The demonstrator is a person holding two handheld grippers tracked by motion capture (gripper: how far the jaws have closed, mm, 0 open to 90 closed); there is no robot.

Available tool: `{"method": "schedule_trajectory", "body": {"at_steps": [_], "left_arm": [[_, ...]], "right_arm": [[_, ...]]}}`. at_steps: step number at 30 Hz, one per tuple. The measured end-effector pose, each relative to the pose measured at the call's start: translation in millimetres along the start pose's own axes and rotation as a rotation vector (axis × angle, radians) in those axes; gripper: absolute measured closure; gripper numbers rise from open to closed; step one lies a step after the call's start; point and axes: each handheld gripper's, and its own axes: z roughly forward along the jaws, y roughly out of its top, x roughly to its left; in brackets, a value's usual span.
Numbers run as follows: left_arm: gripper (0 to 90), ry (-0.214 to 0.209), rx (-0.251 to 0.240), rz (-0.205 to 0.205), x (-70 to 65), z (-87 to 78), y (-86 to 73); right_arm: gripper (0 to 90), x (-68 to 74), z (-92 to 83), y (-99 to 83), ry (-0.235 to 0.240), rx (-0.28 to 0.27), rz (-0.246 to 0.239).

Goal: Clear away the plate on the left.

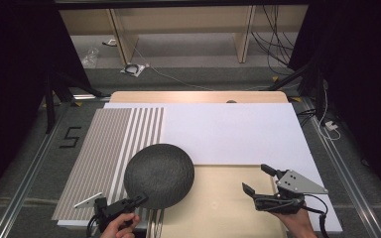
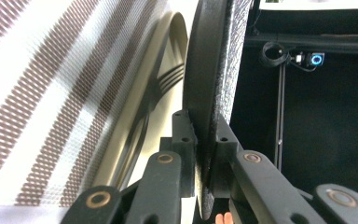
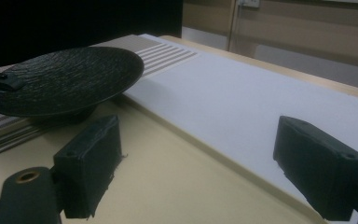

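Note:
A dark, rough-textured round plate (image 1: 159, 174) hangs a little above the table, over the seam between the striped mat and the beige mat. My left gripper (image 1: 141, 199) is shut on its near-left rim. In the left gripper view the two jaws (image 2: 204, 135) pinch the plate's edge (image 2: 214, 56), which stands edge-on. The right gripper view has the plate (image 3: 60, 79) at the left, lifted clear of the surface. My right gripper (image 1: 258, 179) hovers over the beige mat at the right, open with nothing between its fingers (image 3: 205, 163).
A brown-and-white striped mat (image 1: 114, 144) lies at the left, a white board (image 1: 228, 131) behind, and a beige mat (image 1: 218, 206) in front. A dark fork (image 2: 161, 88) lies under the plate by the beige mat's edge. A white strip (image 1: 88, 200) rests near the striped mat's front.

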Motion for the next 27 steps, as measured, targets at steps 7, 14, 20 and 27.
{"method": "schedule_trajectory", "body": {"at_steps": [7,14,20,27], "left_arm": [[83.3,0.003,0.037,0.010,-0.9,5.5,-5.6],[83.3,0.001,0.096,0.034,-2.7,12.9,-12.7],[83.1,0.014,0.129,0.050,-3.7,18.5,-18.0],[83.1,0.022,0.158,0.066,-4.7,23.8,-22.1]], "right_arm": [[16.1,0.3,0.0,0.0,0.000,0.000,0.000],[16.1,0.4,0.0,0.0,0.002,0.002,0.000],[16.1,-0.2,-0.1,0.0,0.001,0.001,-0.001],[16.1,-0.3,-0.1,-0.1,0.000,0.004,0.000]]}}
